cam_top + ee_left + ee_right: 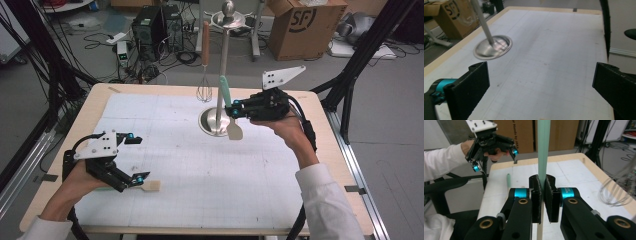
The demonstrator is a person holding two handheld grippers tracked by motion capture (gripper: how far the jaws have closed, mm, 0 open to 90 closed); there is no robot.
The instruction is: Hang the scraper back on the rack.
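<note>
Between my right gripper's [543, 195] clamped jaws stands the green-handled spatula [226, 92], its blade hanging just beside the rack [218, 122]. A whisk [204, 90] already hangs on that rack. My left gripper [137, 159] is wide open and holds nothing; a second spatula [151, 186] lies on the table just past its fingertips. I judge the hanging part-done: two spatulas remain.

A wood-edged table [320, 100] with a white gridded mat [200, 165] stands on a grey floor [390, 150]. Behind it sit a cardboard box [305, 27], computer towers [150, 27] and tangled cables [100, 40]. Black frame struts [360, 60] flank the table. The light is even.
</note>
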